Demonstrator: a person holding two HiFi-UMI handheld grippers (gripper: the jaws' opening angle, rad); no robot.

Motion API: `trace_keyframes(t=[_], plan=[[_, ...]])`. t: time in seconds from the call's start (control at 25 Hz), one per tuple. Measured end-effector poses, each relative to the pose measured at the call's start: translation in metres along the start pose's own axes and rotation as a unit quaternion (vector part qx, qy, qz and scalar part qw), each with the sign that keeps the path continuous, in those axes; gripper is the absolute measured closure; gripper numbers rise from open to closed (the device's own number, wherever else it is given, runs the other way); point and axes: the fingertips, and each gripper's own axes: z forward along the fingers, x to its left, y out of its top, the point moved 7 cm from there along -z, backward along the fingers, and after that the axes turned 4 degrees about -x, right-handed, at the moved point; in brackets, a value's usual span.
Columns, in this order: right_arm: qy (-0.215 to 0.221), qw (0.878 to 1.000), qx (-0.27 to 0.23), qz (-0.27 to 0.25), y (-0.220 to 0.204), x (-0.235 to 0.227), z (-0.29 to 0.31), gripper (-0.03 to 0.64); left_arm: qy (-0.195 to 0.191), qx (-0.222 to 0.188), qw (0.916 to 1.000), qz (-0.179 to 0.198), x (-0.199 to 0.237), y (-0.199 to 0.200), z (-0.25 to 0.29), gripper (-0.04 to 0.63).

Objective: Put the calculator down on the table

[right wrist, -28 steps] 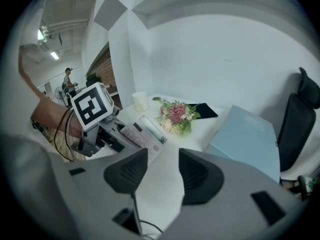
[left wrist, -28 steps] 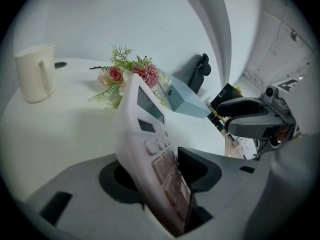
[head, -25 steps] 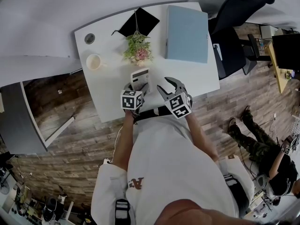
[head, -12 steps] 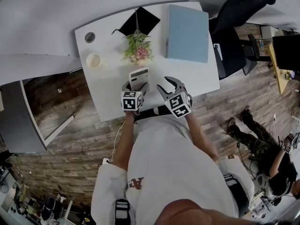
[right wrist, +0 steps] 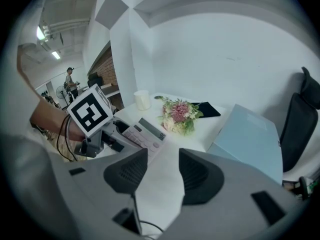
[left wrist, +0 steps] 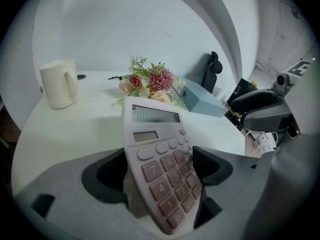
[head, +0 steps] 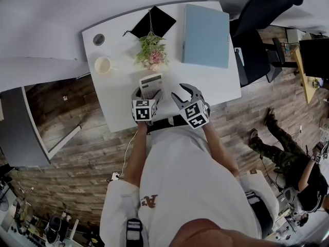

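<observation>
**Desk seen from above, left to right.** On the table (head: 115,107) we find a mug (head: 103,66) at ten o'clock from the calculator (head: 151,85). The left gripper (head: 148,94) has just been opening its fingers, and they now stand apart round the tilted calculator, the left pad clear of it. Flowers (head: 151,52) lie at twelve o'clock. The right gripper (head: 184,93) is at three o'clock, fingers apart and empty. A blue folder (head: 205,36) lies at one o'clock.

Left claw (left wrist: 160,171) has just been opening around calculator (head: 152,85); right claw (right wrist: 162,173) gapes.

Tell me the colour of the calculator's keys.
The calculator keys are dusty pink; left gripper view shows them best.
</observation>
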Motion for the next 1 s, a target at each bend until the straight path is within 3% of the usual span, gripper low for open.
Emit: trace_keyframes(t=[0.24, 1.0], plan=[[-0.001, 1.0, 0.0, -0.002, -0.001, 0.002, -0.002, 0.414, 0.025, 0.001, 0.9997, 0.007, 0.003, -0.003, -0.002, 0.153], [0.002, 1.0, 0.0, -0.003, -0.002, 0.006, 0.0, 0.414, 0.04, 0.004, 0.9988, 0.029, 0.005, -0.011, 0.004, 0.147]])
